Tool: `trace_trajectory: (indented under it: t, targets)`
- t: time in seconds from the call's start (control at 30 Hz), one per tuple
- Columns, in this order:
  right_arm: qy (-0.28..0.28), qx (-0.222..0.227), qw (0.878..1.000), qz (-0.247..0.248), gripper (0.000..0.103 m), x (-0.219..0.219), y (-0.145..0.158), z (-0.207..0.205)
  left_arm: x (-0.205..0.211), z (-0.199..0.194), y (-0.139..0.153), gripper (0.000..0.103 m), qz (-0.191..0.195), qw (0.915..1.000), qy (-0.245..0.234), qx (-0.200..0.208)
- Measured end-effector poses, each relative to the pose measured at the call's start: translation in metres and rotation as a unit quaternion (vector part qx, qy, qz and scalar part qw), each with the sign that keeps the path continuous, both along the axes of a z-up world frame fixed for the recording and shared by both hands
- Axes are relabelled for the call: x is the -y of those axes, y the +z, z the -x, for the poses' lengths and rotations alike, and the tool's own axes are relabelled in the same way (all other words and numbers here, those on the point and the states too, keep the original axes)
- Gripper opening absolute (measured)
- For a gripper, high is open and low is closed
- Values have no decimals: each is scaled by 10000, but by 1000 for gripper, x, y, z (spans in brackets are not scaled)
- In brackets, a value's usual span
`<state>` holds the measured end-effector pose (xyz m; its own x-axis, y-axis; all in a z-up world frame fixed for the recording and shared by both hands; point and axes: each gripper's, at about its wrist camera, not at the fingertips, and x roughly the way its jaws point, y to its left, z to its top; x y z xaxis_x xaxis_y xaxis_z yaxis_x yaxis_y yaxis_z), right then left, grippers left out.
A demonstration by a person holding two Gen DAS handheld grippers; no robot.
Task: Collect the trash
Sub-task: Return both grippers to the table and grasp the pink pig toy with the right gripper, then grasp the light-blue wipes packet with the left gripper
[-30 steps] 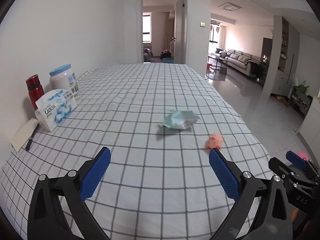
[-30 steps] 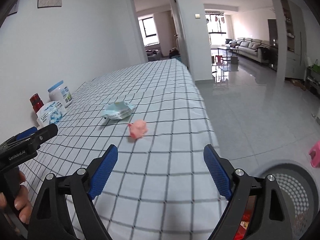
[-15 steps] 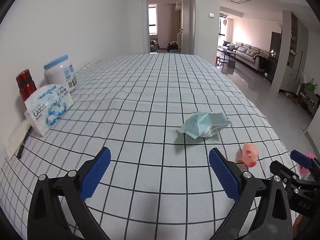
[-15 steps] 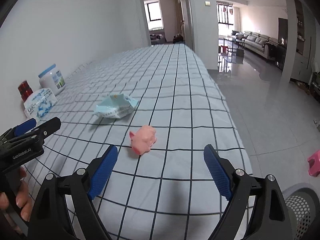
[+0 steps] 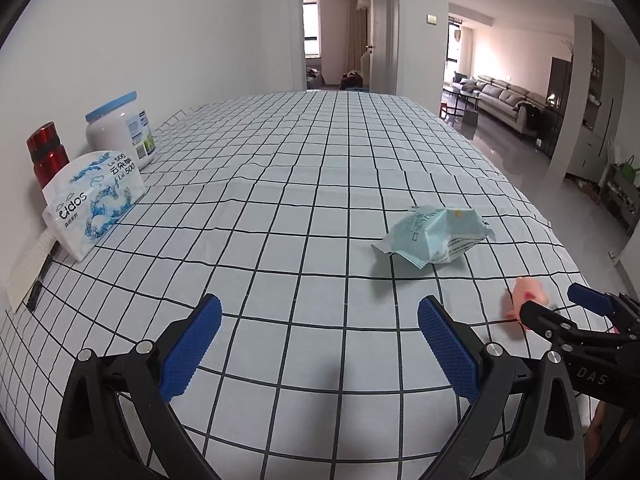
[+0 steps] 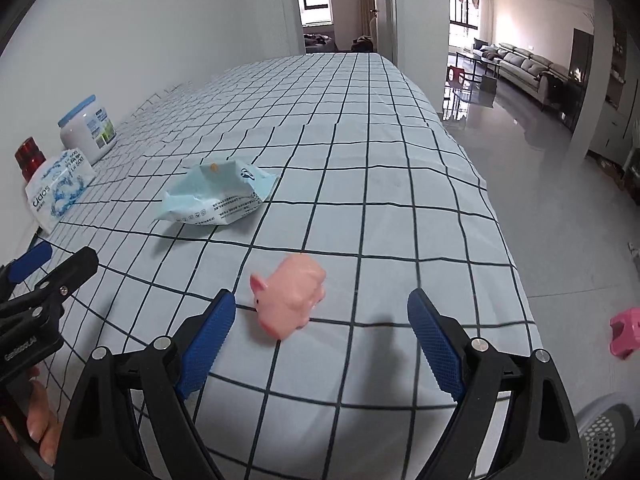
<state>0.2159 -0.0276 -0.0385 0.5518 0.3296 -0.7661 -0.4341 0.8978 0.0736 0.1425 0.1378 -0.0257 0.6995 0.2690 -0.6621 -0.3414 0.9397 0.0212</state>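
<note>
A crumpled light-blue wrapper [image 5: 434, 236] [image 6: 216, 198] lies on the checked tablecloth [image 5: 280, 184]. Nearer the table's right edge sits a small pink pig toy [image 6: 290, 300] [image 5: 526, 300]. My right gripper [image 6: 320, 340] is open low over the cloth, the pig just ahead of and between its blue pads, untouched. My left gripper [image 5: 320, 344] is open too, over bare cloth, with the wrapper ahead and to its right. Each gripper shows at the edge of the other's view.
Along the wall on the left stand a red bottle [image 5: 47, 152], a white jar with a blue lid [image 5: 120, 132] and a tissue pack [image 5: 94, 202]. A notepad and pen [image 5: 28, 276] lie beside them. A mesh bin [image 6: 604, 436] and a pink stool [image 6: 626, 332] are on the floor right of the table.
Both grippers have moved forward and lower over the table. The pig now sits just ahead of the right gripper's pads, and the wrapper is closer to the left one. Both stayed open.
</note>
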Motion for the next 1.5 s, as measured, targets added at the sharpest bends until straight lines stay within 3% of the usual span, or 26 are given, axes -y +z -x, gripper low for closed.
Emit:
trace_trajectory:
  t: [0.2,0.27,0.3,0.33,0.4,0.73,0.97,1.5]
  targets:
    - [96,-61,9994,321,83,-17,-6,-7,-5,0,-3,97,89,9999,9,-68]
    - [96,-114,9994,308,71,-16,-8,-8,-4,0,-3,97,102,9999,-7,-72]
    - [101,-167,9993,305,54,-16,-9,-8,-4,0,-3,97,102,9999,-17,-70]
    - [115,-198,9994,253,47,-15,-10,-9,-3,0,-4,97,99,9999,-26,-69]
    - [179,-209,9996,40,40,-10,-8,-7,-2,0,-4,97,100,9999,-51,-81]
    - [-35,174,9942,-1060,40,40,5,11,5,-3,-11,97,114,9997,-176,-147]
    - [-50,148,9914,-1297,40,39,5,12,20,-10,-2,97,63,9988,-447,-164]
    - [-519,37,9897,-1336,40,66,6,4,48,-86,-13,97,-127,9941,-943,-517]
